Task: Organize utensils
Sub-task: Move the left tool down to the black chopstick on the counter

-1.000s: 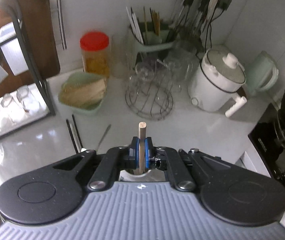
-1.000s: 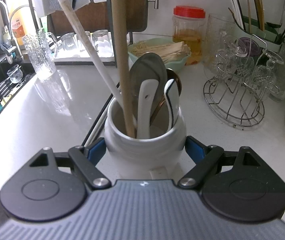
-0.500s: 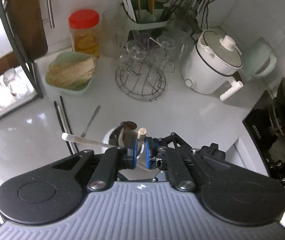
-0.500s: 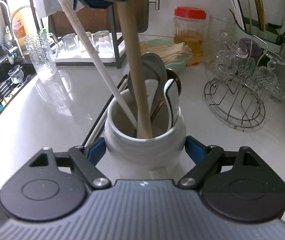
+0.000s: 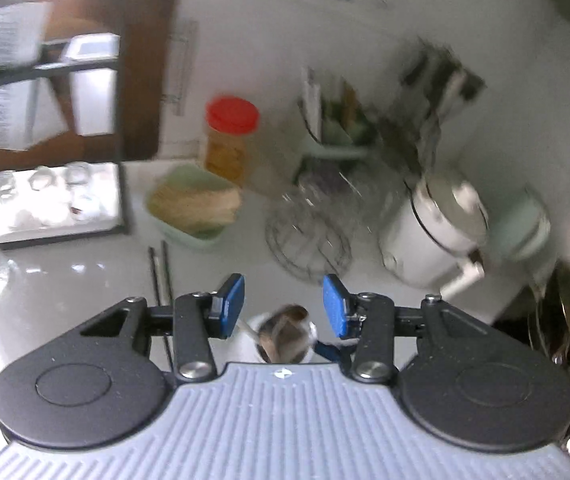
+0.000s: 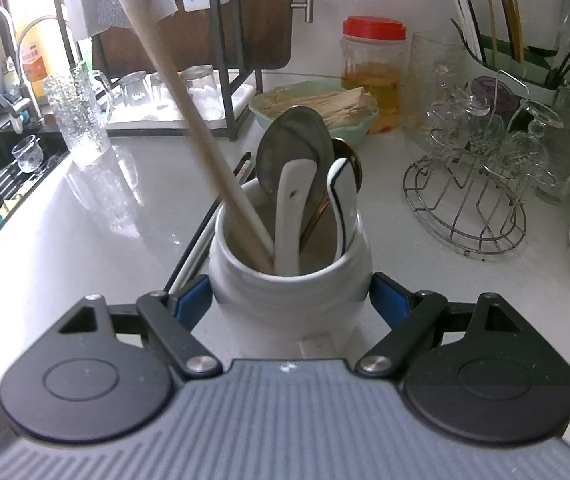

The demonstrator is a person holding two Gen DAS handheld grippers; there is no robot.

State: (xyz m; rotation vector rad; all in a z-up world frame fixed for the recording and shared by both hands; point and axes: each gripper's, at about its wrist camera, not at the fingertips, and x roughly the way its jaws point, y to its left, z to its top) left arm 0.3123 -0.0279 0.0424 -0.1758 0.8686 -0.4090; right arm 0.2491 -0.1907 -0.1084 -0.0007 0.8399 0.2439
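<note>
The left gripper (image 5: 283, 306) jaws are opening with nothing between them, high above the jar (image 6: 289, 280). The right gripper (image 6: 291, 300) jaws are pinching the jar, near on the desk (image 6: 85, 232). The wooden stick (image 6: 189, 120) is leaning inside with the spoons (image 6: 297, 200); chopsticks (image 5: 161, 272) are lying left, waiting.

A white ceramic jar (image 6: 289, 284) stands upright on the pale counter, holding a long wooden handle (image 6: 189, 120) leaning left, a white spoon (image 6: 291, 216), a metal ladle (image 6: 293, 148), a bronze spoon (image 6: 349, 160) and a dark-edged white spoon (image 6: 343, 204)
</note>
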